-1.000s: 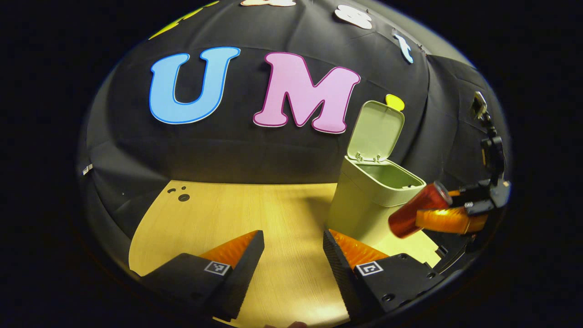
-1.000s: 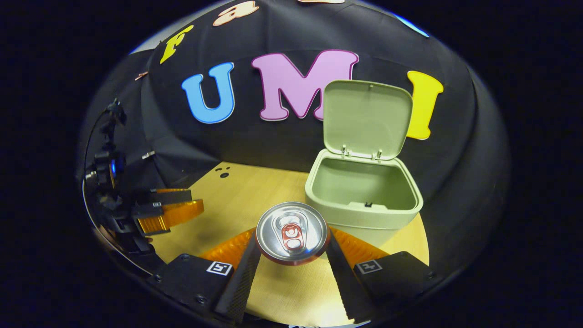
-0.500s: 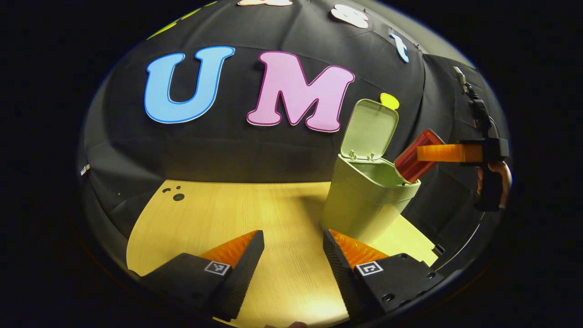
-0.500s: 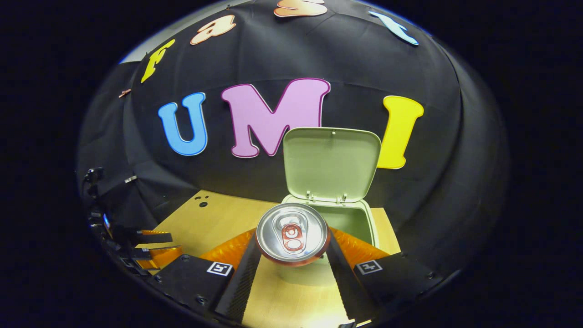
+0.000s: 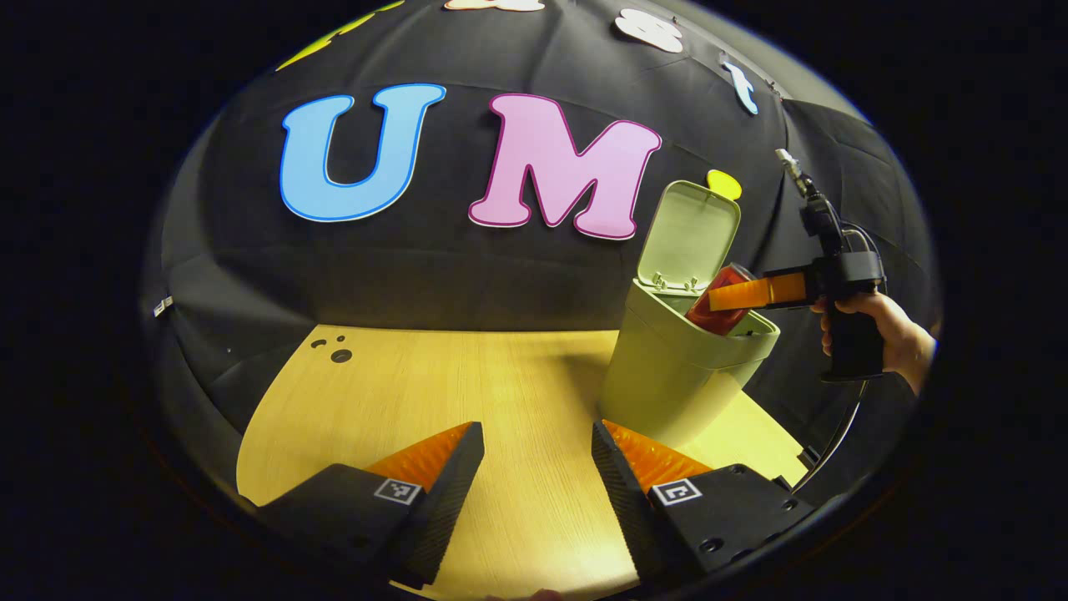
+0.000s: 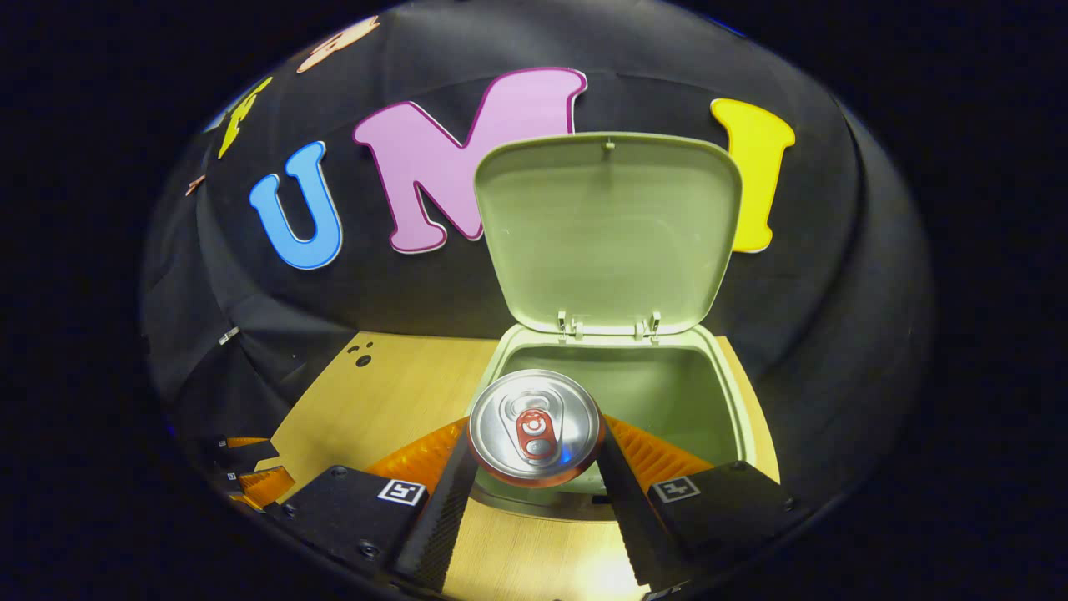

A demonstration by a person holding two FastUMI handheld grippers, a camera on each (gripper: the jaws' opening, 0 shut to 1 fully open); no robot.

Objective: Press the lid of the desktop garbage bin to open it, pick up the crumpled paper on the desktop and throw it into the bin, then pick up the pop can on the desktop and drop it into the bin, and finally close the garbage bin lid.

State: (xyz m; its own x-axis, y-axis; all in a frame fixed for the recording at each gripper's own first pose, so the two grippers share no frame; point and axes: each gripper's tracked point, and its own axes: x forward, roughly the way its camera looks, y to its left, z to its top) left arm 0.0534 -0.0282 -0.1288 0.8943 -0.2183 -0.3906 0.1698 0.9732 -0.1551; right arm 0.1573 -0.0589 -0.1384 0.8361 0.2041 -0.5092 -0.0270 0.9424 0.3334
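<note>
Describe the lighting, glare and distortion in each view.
Left gripper view: warm light on the table, dim edges, fisheye bowing the table's far edge. Right gripper view: the can top glints, sharp between the right gripper fingers; the lid is evenly lit, its edges curved.

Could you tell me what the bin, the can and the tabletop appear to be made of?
The pale green flip-lid garbage bin looks like matte moulded plastic, with even colour and clip hinges. The red pop can appears metal: its silvery top is glossy, with a pull tab. The light wood-grain tabletop shows fine streaks; whether it is solid wood or laminate is unclear.
</note>
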